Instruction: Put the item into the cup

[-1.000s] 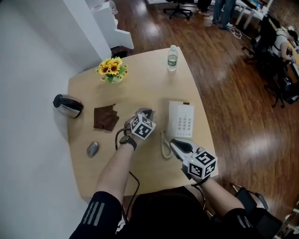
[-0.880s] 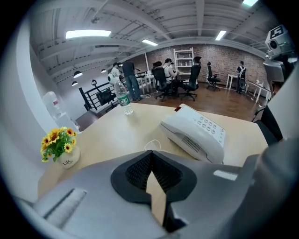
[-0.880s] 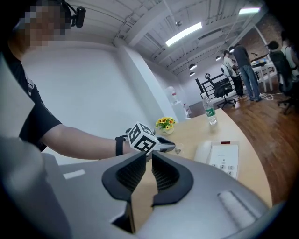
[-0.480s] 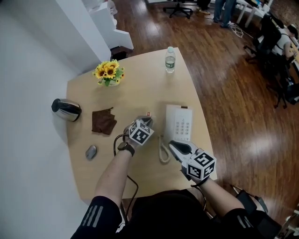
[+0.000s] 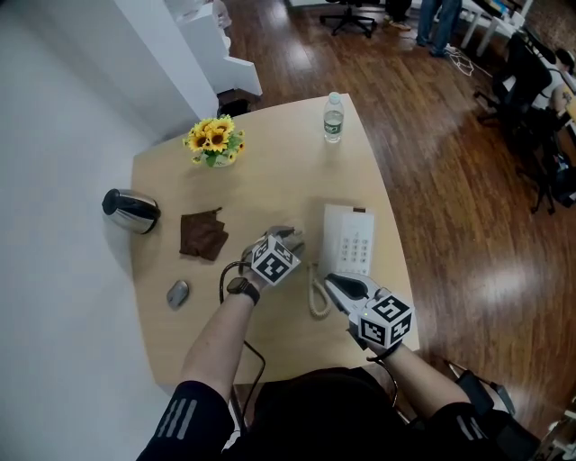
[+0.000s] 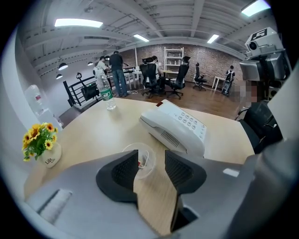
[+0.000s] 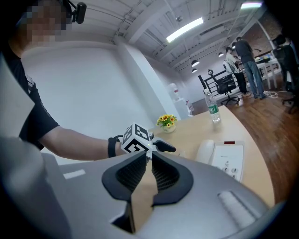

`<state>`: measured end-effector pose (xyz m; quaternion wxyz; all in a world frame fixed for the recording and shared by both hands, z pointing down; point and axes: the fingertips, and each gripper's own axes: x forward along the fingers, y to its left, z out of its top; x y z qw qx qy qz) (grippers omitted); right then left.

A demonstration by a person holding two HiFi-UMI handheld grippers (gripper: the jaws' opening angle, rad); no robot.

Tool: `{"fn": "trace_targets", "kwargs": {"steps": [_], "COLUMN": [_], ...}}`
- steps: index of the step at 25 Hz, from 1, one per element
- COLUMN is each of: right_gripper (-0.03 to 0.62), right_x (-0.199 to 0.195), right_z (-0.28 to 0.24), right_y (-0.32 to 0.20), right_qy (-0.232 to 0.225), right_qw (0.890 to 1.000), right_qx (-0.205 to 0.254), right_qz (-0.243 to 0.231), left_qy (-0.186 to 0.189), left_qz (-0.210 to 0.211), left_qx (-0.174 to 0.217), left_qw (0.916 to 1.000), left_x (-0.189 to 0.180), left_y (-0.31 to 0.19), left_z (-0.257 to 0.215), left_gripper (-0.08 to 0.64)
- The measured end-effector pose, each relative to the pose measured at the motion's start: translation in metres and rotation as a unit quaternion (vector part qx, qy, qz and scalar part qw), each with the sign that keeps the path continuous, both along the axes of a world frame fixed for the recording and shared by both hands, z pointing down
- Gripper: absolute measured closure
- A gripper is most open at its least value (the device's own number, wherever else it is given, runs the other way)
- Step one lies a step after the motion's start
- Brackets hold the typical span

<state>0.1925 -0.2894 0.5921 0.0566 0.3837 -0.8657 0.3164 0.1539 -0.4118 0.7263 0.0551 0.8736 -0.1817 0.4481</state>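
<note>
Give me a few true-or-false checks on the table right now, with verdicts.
1. The clear cup holds a small item. True.
2. The left gripper is clamped on the cup. False: its jaws are opening with nothing between them; the cup stands just past the tips.
3. The water bottle lies on its side. False: it stands upright.
4. The sunflowers stand left of the telephone in the head view. True.

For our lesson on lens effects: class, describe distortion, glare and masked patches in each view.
Head view: sharp, evenly lit; glare streaks the wooden floor. Left gripper view: strong fisheye bends the ceiling beams, corners go dark, the clear cup is crisp, a mosaic patch at right. Right gripper view: same fisheye curve, bright strip light, mosaic patch top left.
</note>
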Motion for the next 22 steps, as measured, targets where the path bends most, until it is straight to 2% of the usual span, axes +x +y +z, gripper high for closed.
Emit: {"fn": "trace_targets", "kwargs": {"steps": [6, 9, 14, 22], "right_gripper": [0.545, 0.545, 0.545, 0.545], "right_x": [-0.002, -0.001, -0.007, -0.021], "right_z": [0.002, -0.001, -0.016, -0.044], "right_y": [0.003, 0.003, 0.006, 0.034], "right_qy": [0.003, 0.002, -0.006, -0.012], "right_qw": [1.000, 1.000, 1.000, 0.999], "right_qx": [-0.003, 0.001, 0.016, 0.040], "right_qz": [-0.002, 0.000, -0.009, -0.005], "left_qy": [0.005, 0.013, 0.071, 0.130], "left_qz": [-0.018, -0.028, -0.058, -0.041], "left_qx": [0.000, 0.015, 0.050, 0.111], "left_qw": [0.9998, 0.9994, 0.9945, 0.9843], "left_x": [-0.002, -0.005, -0.013, -0.039], "left_y": [-0.002, -0.003, 0.007, 0.081], "left_z": [0.005, -0.008, -0.057, -0.141], "left_gripper": [0.387, 0.386, 0.387, 0.387]}}
